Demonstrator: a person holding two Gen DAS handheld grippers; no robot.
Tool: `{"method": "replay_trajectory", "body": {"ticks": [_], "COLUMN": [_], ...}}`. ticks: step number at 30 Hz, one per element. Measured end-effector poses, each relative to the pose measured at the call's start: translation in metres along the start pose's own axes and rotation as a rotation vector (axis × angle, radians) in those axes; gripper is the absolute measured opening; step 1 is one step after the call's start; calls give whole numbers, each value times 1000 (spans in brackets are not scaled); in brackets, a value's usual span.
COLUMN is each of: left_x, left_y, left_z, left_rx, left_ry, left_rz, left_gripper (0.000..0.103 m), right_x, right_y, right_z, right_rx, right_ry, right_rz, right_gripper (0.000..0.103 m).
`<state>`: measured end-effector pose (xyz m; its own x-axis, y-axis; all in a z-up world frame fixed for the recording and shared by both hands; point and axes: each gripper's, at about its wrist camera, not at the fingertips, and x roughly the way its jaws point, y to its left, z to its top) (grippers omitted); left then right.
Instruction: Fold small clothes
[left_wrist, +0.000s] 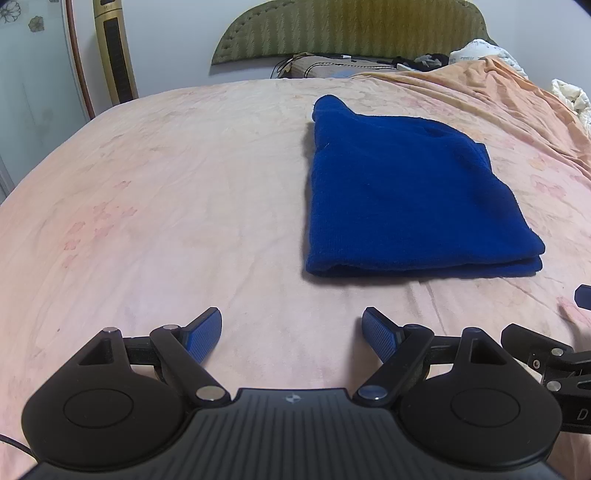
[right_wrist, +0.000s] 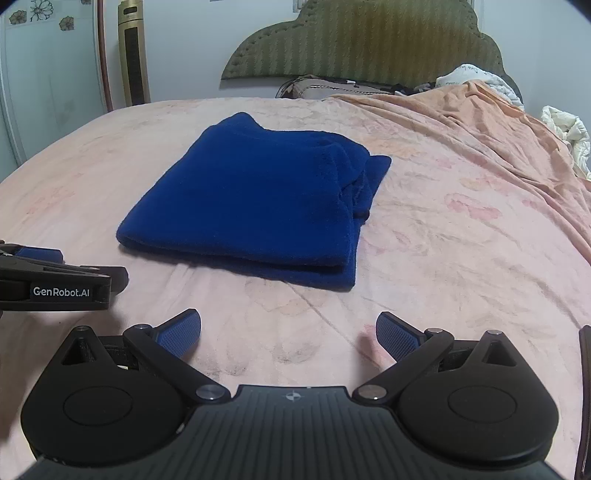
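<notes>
A: While both grippers are held low over the bed (left_wrist: 184, 166), how are they seen?

B: Jaws spread wide on each. The left gripper (left_wrist: 291, 334) is seen with nothing between its blue pads (left_wrist: 205, 334). Same for the right gripper (right_wrist: 288, 336), pads (right_wrist: 397, 338) apart, only bare sheet between them.

A: Where is the garment placed?

B: The blue sweater (left_wrist: 399, 199) is laid folded on the pink sheet (right_wrist: 443, 258), on the headboard side of both grippers. No contact with either. It is seen to the right of the left gripper's line, and slightly left of the right gripper's.

A: How is the fold seen?

B: A flat stack of layers, with the doubled edge turned toward the grippers. One rounded corner sticks out on the side toward the headboard (left_wrist: 351, 29). On the right side the layer edges are shown loosely stacked in the right wrist view.

A: Anything else noted relative to the sweater?

B: An orange blanket (right_wrist: 480, 122) is bunched to its right, toward the headboard. Beyond the sweater, a pillow (right_wrist: 321, 86) is set against the headboard, with dark small items on it, too small to tell. A gold tower fan (left_wrist: 112, 51) is seen standing far left of it by the wall. White bedding (right_wrist: 569, 136) is seen past the blanket.

A: Grippers relative to each other?

B: Side by side, near, not touching as far as can be told.
</notes>
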<state>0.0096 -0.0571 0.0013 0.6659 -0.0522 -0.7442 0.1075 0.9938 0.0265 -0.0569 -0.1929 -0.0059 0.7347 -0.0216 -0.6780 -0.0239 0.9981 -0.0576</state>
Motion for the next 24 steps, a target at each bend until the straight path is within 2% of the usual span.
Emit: {"method": "replay_trajectory", "body": {"ticks": [24], "left_x": [-2], "left_y": [-1], "left_z": [-1], "left_rx": [14], "left_ry": [-2], "left_rz": [2], "left_gripper": [83], "right_x": [0], "right_y": [-1], "right_z": [-1], "right_rx": [8], "right_ry": [-2], "right_rz": [13], "right_gripper": [102]}}
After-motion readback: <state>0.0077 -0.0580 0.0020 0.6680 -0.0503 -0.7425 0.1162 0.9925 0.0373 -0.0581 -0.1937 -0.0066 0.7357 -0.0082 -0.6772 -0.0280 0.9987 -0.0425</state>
